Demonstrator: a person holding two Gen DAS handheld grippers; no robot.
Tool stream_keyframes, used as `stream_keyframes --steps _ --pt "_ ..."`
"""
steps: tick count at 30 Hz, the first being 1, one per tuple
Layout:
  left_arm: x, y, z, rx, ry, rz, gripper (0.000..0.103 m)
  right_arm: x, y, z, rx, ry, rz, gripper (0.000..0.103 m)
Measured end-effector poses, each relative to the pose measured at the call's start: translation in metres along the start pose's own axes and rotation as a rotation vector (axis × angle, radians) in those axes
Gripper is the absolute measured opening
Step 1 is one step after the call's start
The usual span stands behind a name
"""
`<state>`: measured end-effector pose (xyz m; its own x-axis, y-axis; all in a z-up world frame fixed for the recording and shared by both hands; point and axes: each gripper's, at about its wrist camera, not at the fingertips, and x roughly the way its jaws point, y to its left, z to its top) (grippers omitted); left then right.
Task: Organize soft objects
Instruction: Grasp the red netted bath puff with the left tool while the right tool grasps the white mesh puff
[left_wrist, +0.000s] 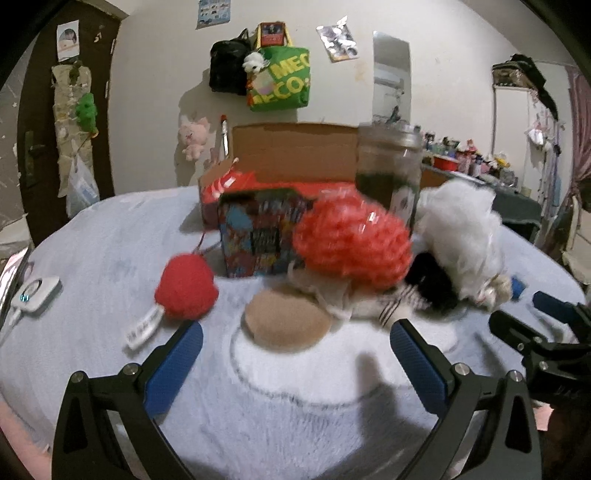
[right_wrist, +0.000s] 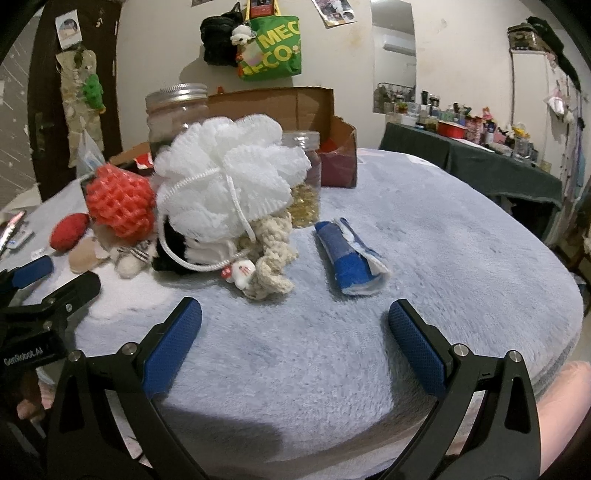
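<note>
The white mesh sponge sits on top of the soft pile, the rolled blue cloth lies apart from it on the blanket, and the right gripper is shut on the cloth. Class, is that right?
Not quite. The right gripper is open, its jaws spread wide and holding nothing, short of the rolled blue cloth. The right wrist view shows this. The white mesh sponge does sit on top of the pile, and the cloth does lie apart on the blanket.

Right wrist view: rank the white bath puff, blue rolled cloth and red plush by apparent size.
1. White bath puff, largest.
2. Blue rolled cloth.
3. Red plush, smallest, though it sits farther away.
</note>
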<state>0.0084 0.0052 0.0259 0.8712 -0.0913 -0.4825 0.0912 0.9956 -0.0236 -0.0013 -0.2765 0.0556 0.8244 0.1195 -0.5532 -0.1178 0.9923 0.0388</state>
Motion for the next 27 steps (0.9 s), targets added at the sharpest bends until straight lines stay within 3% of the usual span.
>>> stream_keyframes --steps 13,27 --pt "0.005 -0.006 0.054 0.07 -0.009 -0.192 0.103 -0.006 -0.004 0.054 -0.076 -0.084 0.148 0.103" --pt "0.035 -0.018 0.062 0.18 0.078 -0.205 0.099 0.051 -0.012 0.083 -0.103 0.097 0.417 0.103"
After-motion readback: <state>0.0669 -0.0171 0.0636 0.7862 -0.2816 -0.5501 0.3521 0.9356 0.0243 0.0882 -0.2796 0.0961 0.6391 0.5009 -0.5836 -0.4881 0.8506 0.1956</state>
